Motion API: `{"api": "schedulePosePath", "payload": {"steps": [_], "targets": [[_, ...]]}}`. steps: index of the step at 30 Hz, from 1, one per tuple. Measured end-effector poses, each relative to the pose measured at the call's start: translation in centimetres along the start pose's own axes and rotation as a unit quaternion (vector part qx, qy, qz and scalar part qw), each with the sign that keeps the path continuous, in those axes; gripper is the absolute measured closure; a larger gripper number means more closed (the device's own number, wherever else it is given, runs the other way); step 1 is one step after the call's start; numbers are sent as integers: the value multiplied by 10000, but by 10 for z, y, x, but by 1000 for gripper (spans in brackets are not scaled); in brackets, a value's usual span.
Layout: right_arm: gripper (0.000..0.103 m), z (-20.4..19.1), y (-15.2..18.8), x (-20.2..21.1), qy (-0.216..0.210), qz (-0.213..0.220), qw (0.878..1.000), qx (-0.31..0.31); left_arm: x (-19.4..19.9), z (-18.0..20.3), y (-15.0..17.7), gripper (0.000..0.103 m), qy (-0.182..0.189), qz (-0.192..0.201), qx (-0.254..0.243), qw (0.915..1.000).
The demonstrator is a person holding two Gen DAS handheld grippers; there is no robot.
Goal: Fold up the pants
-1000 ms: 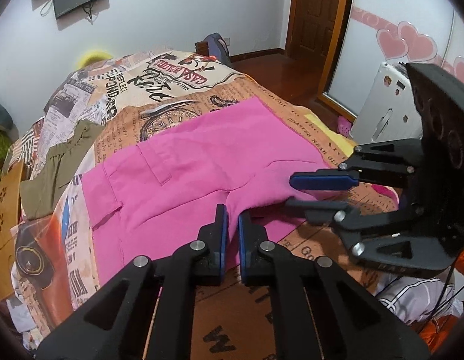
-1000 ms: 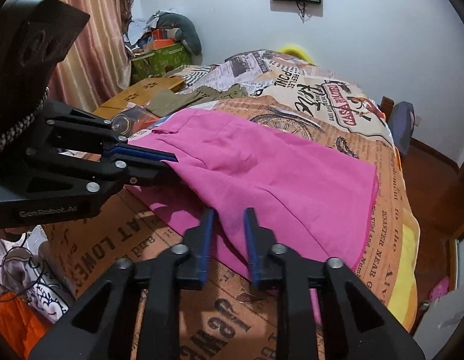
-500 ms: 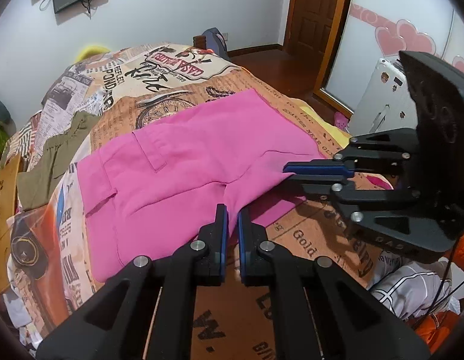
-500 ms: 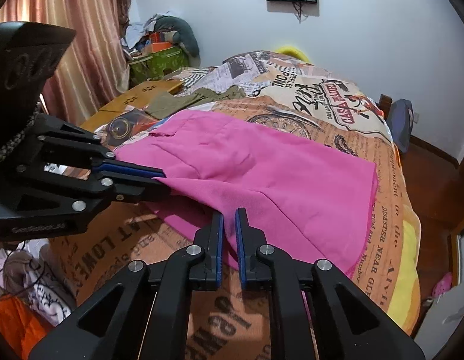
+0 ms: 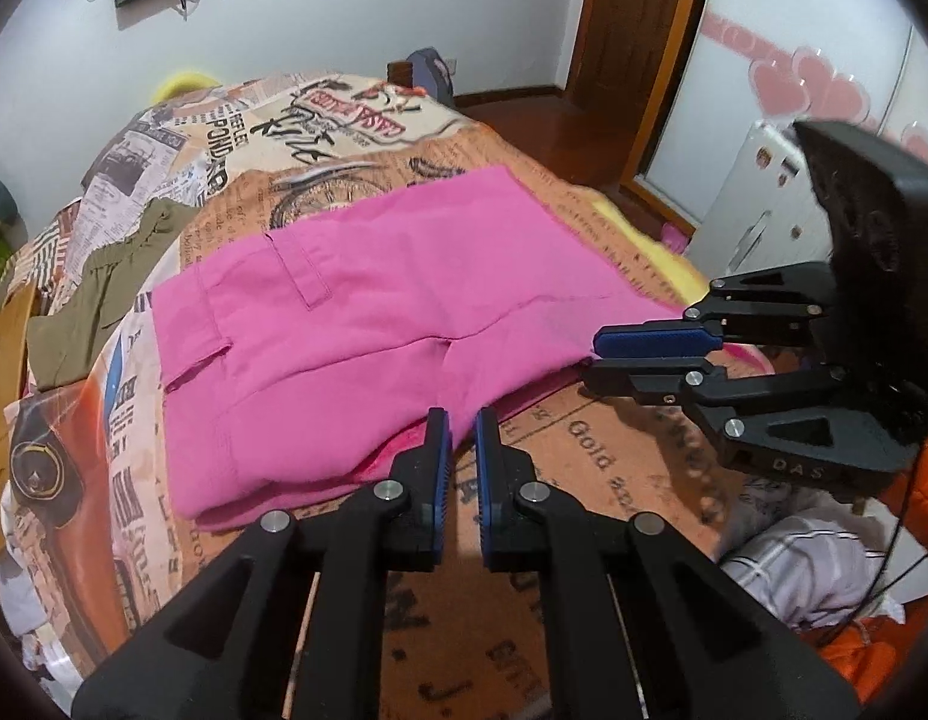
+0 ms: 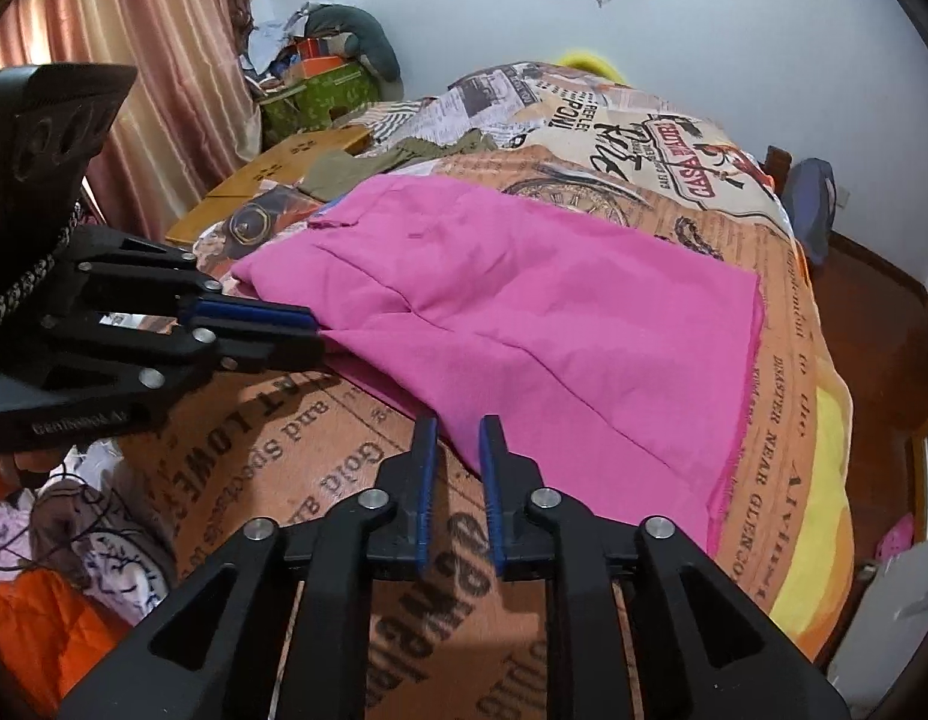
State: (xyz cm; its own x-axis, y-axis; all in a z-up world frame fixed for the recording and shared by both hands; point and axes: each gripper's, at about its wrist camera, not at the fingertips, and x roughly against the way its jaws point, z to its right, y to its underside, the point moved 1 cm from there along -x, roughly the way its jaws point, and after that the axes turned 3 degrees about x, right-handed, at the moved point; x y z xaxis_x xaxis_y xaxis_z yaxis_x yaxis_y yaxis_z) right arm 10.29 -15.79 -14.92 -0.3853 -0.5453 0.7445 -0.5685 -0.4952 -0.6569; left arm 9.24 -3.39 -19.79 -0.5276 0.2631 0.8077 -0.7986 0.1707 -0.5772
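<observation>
pink pants [image 5: 368, 324]: spread on the newspaper-print bedspread [image 5: 584, 468], already folded lengthwise so one leg lies over the other; waistband and pocket flap far-left of the left tongs, hem end to the right, toward the right tongs.

near edge of pants: lies just ahead of both sets of tips, running across between them; a lower layer peeks out along it.

left tongs [image 5: 461, 420]: jaws all but closed, a narrow slit between the blue pads. In the right wrist view the tips meet the pink edge [image 6: 311, 330]; whether cloth is pinched between them I cannot tell.

right tongs [image 6: 458, 426]: jaws opening, a small gap showing, tips at the near edge of the leg. No cloth visibly between the pads in its own view; in the left wrist view its tips [image 5: 596, 354] touch the pink edge.

step in hand: judged to be taking hold of the near edge at two points, ready for the crosswise fold.

next move calls for: both pads biting all layers of the edge, then lifting together and carrying one end across to the other, keeping the cloth taut and square.

beyond the pants: olive garment [image 5: 104, 288] well to the far left; orange cloth [image 6: 38, 630] off the bed's near side.
</observation>
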Motion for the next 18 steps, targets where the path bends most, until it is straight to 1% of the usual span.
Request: {"api": "schedulePosePath", "payload": {"steps": [2, 3, 6, 8, 10, 13, 15, 17, 18], "targets": [[81, 0, -3, 11, -59, 157, 9998, -45, 11, -4, -4, 97, -18, 136, 51, 9999], [77, 0, -5, 15, -77, 242, 9996, -88, 17, -9, -6, 97, -84, 234, 99, 9996], [76, 2, -16, 20, -186, 502, 9982, -279, 21, -26, -17, 97, -253, 335, 335, 9986], [76, 2, -25, 13, -276, 564, 9970, -444, 12, -42, -21, 97, -268, 254, 621, 9974], [76, 0, -28, 0, -375, 522, 9964, -554, 0, -52, -21, 97, -291, 118, 769, 9965], [76, -4, -24, -29, -457, 175, 9970, -605, -22, -63, -10, 97, -419, -183, 832, 9955], [76, -3, -17, -42, -399, -60, 9976, -564, -28, -67, -1, 97, -460, -233, 827, 9952], [76, 0, -9, -40, -419, 40, 9976, -541, -25, -73, 4, 97, -310, -197, 874, 9955], [77, 3, -7, -37, -394, 28, 9977, -549, -23, -73, 5, 97, -320, -220, 861, 9955]]}}
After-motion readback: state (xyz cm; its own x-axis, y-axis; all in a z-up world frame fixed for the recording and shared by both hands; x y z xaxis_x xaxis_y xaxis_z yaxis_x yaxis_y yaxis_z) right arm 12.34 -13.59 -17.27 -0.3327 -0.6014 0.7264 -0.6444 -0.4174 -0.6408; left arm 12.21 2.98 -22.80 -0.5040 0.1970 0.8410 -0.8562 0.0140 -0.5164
